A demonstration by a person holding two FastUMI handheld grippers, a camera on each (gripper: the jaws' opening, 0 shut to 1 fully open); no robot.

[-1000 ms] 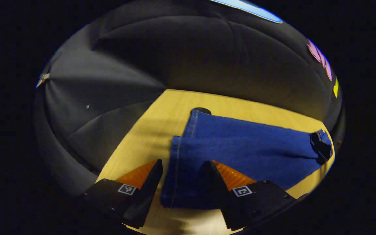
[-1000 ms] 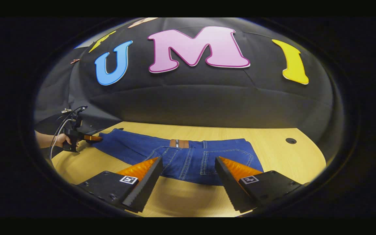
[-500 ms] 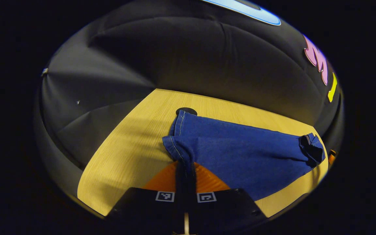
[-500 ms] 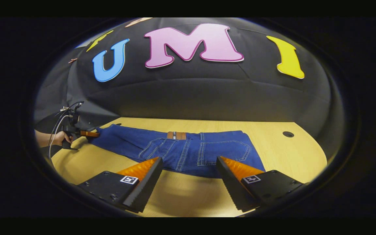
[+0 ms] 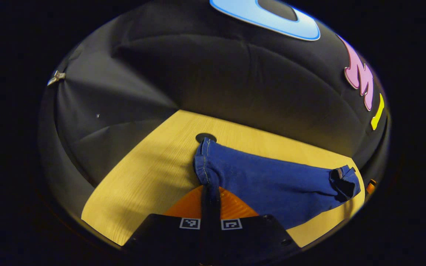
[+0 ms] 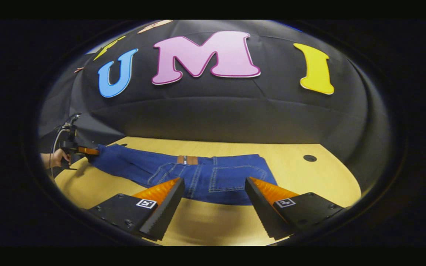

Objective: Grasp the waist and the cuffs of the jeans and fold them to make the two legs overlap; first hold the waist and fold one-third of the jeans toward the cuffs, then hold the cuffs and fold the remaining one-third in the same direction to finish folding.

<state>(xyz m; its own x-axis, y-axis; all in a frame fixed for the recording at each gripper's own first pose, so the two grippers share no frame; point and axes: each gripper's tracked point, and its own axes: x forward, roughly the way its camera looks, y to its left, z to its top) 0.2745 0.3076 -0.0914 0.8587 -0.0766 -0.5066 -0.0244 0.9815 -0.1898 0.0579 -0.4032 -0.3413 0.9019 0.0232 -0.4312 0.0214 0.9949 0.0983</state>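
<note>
Clamping the left tongs [image 5: 210, 190] on the near cuff [image 5: 202, 162] of the jeans [image 5: 272, 184]: both fingers pressing together on the hem, where one second ago standing apart astride it. Bunching the cuff into a narrow ridge at the fingertips, in place of the flat, offset pair of hems lying there before. Raising that end slightly off the desk [image 5: 142, 177], judging by the curl of the hem; not possible to tell how high. Keeping the cuff end toward the left edge of the desk, just beside the round hole [image 5: 205, 137] near the far left corner. Seen from the right gripper view, gripping the handle of the left tongs with a hand [image 6: 54, 159] at that same left edge.

Holding the right tongs [image 6: 213, 184] apart as before, gripping nothing, hovering over the near edge of the desk, short of the denim. Leaving the waist [image 5: 344, 181] flat on the desk, toward the middle, untouched.

Meaning for the task: securing one end only. Still awaiting closure of the right tongs on the waist before starting the lengthwise fold for overlapping the legs. Keeping both thirds folds pending.
</note>
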